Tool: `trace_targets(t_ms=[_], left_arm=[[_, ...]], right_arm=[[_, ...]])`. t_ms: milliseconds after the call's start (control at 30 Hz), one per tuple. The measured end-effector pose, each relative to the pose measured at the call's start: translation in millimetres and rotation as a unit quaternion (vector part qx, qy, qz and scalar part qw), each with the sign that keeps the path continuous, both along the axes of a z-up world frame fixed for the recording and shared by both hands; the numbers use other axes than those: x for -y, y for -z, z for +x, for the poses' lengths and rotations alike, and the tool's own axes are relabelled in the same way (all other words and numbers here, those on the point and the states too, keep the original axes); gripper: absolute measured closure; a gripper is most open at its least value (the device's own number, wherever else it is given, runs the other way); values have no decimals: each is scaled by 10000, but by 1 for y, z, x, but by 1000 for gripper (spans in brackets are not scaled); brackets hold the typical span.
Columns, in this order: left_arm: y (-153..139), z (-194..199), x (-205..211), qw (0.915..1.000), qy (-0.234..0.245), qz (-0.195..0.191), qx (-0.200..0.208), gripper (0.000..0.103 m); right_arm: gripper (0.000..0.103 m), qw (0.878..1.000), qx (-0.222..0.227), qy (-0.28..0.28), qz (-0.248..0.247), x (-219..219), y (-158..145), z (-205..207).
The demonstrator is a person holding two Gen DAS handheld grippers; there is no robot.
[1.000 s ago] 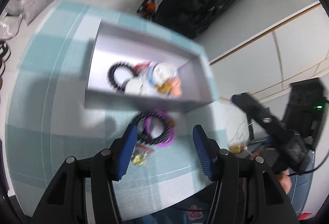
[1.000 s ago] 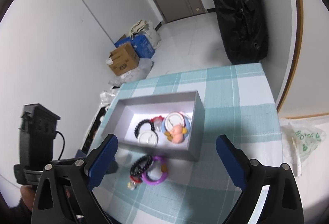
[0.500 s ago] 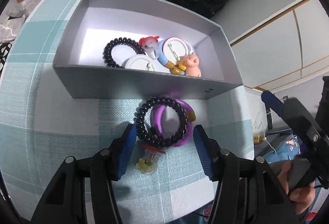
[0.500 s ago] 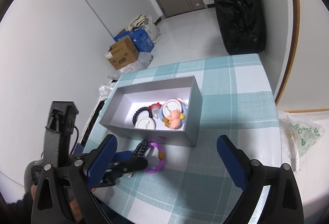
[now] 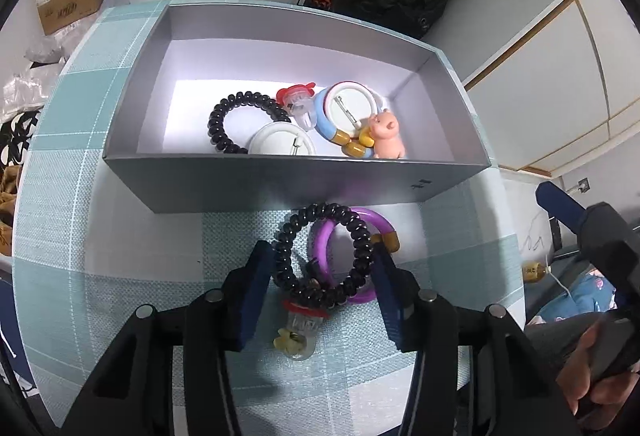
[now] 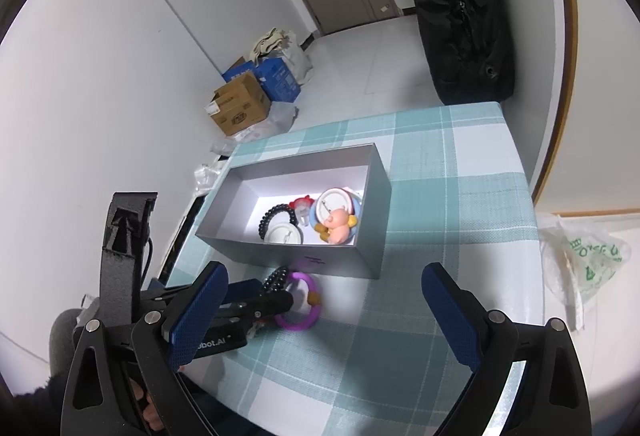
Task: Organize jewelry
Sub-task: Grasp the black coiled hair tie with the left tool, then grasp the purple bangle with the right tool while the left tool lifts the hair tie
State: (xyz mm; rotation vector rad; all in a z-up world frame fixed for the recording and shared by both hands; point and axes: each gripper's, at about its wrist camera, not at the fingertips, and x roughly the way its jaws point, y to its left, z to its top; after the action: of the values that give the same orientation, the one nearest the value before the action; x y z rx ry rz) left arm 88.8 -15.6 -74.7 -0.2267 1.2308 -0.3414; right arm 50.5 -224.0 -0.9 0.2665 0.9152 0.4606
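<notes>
Left gripper (image 5: 324,268) closing on the black coil band (image 5: 320,256).

Having dropped closer, its jaws are narrowing around the band, pads just meeting it, on the cloth beside the grey box (image 5: 280,184); right gripper (image 6: 324,316) is hanging wide open, empty.

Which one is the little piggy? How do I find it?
Look on the teal and white checked tablecloth for the open grey cardboard box. Inside it, at the right-hand end as the left camera sees it, the small pink plastic pig figure sits against a round white badge with a blue rim. It is the only animal shape; its neighbours are all rings or discs.
</notes>
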Motion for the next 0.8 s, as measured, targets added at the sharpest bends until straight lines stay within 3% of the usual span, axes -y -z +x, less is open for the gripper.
trace_targets(t_ms=[467, 700, 733, 800], left_arm=[[-6, -2, -29, 9983, -249, -519, -47, 66], [-17, -7, -46, 9958, -338, -856, -17, 66], [-19, -8, -47, 9956, -328, -880, 15, 66], [-25, -13, -51, 9951, -318, -933, 81, 66]], right_arm=[[5, 9996, -249, 5, -141, -3, 18, -3], [6, 9974, -476, -324, -443, -25, 37, -5], [6, 9968, -494, -359, -516, -29, 39, -5], [19, 9956, -529, -435, -643, -38, 44, -4]])
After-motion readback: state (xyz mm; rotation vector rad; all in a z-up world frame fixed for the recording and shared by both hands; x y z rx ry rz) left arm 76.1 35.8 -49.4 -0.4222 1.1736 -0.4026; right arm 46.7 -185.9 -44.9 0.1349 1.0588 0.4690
